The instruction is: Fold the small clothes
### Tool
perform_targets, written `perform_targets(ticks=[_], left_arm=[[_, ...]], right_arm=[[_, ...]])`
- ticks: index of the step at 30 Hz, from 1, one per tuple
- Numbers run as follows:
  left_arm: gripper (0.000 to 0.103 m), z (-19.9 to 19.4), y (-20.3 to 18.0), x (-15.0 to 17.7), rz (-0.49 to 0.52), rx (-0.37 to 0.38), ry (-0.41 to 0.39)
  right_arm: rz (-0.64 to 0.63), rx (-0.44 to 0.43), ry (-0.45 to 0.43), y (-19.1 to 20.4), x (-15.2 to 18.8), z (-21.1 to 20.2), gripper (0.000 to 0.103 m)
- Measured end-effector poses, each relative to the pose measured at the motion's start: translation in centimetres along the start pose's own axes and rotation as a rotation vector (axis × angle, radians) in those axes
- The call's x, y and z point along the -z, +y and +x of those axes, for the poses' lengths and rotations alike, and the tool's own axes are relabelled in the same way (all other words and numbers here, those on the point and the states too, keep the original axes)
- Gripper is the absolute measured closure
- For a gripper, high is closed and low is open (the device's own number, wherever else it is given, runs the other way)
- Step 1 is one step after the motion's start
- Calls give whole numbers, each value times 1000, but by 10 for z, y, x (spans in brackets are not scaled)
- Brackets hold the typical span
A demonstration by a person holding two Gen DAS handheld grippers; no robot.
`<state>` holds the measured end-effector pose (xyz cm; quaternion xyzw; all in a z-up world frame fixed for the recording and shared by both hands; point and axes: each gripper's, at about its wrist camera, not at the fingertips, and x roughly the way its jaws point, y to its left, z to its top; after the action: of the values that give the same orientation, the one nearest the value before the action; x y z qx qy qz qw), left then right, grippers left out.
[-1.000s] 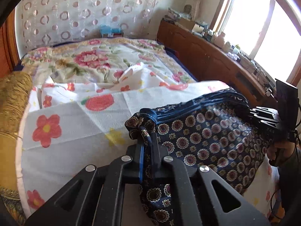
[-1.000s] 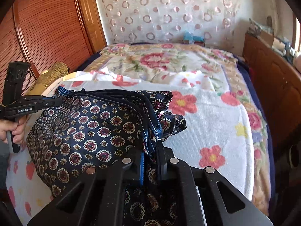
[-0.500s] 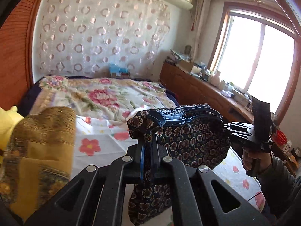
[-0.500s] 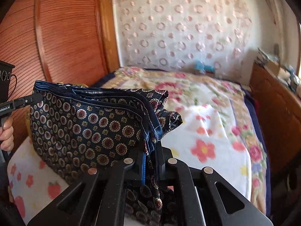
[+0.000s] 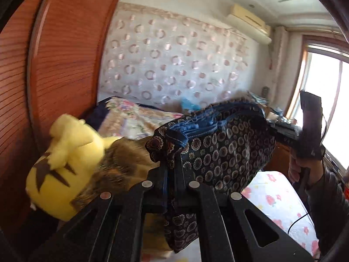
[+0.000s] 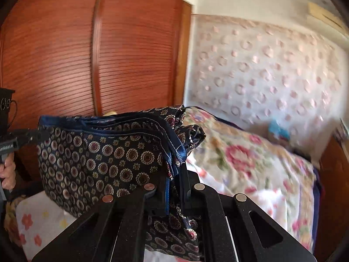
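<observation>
Yellow plush toy (image 5: 65, 168) and brown cushion (image 5: 122, 163) crowd 9 o'clock of left tool (image 5: 172, 174), w/ wooden wardrobe (image 6: 91, 54) behind. Both tools, incl. right tool (image 6: 175, 181), clamp patterned shorts (image 6: 104, 159) held above bed (image 6: 240, 163); lower hem cut off, frames blurred.

Black left claw (image 5: 172, 187) with round silver screws; the right hand (image 5: 298, 170) wears a grey sleeve.

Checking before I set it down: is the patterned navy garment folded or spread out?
Folded. The patterned navy garment shows several stacked edges along its top, hanging between the left gripper and right gripper, clear of the bed.
</observation>
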<state>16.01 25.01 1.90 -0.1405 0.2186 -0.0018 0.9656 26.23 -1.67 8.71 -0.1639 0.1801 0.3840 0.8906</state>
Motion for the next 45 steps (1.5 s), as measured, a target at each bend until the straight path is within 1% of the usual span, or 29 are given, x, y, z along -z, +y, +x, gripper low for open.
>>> perform_targets(ticks=[3, 7, 9, 12, 14, 18, 20, 22, 23, 25, 28, 29, 32, 33, 34, 35, 36, 38, 40, 42, 45], left_arm=[[98, 5, 27, 14, -40, -60, 8], [98, 12, 55, 33, -94, -96, 37], [98, 16, 63, 44, -108, -110, 55], [98, 13, 74, 63, -130, -117, 73], [98, 12, 79, 72, -137, -125, 80], [98, 6, 86, 82, -156, -135, 90], [98, 5, 85, 82, -152, -143, 93], [98, 3, 83, 82, -144, -151, 92], [98, 3, 82, 81, -144, -154, 91], [98, 2, 79, 79, -139, -163, 92], [98, 2, 78, 78, -129, -173, 96], [96, 1, 78, 78, -129, -178, 95], [87, -2, 76, 75, -107, -211, 101], [80, -3, 75, 75, -96, -215, 99], [75, -5, 74, 74, -85, -215, 96], [71, -8, 72, 72, -74, -210, 93], [63, -10, 70, 71, -63, -205, 91], [54, -16, 64, 67, -47, -182, 91], [22, -24, 57, 63, -40, -174, 80], [20, -34, 48, 61, -17, -174, 56], [20, -44, 33, 58, 24, -179, 53]], right_arm=[[-67, -27, 46, 14, -22, 53, 97], [-141, -58, 98, 33, -38, 112, 97], [-143, -77, 114, 39, -44, 135, 97], [-104, -116, 123, 43, -47, 161, 97], [-116, -134, 123, 53, -51, 173, 97], [-155, -150, 105, 62, -63, 190, 97], [-150, -142, 112, 64, -64, 186, 90], [-139, -115, 133, 72, -64, 188, 75], [-124, -97, 142, 72, -65, 192, 72], [-99, -79, 139, 64, -62, 189, 67], [-67, -59, 150, 51, -46, 191, 66], [-59, -63, 160, 56, -43, 198, 66], [-42, -78, 189, 58, -22, 196, 66], [-31, -83, 198, 58, -16, 197, 66], [-15, -90, 206, 59, -13, 196, 66], [1, -100, 213, 57, -7, 195, 66], [17, -110, 218, 53, -2, 189, 66], [44, -116, 219, 49, 7, 186, 66], [60, -122, 219, 50, 12, 180, 66], [77, -115, 214, 54, 13, 174, 66], [106, -123, 194, 58, 14, 156, 66]])
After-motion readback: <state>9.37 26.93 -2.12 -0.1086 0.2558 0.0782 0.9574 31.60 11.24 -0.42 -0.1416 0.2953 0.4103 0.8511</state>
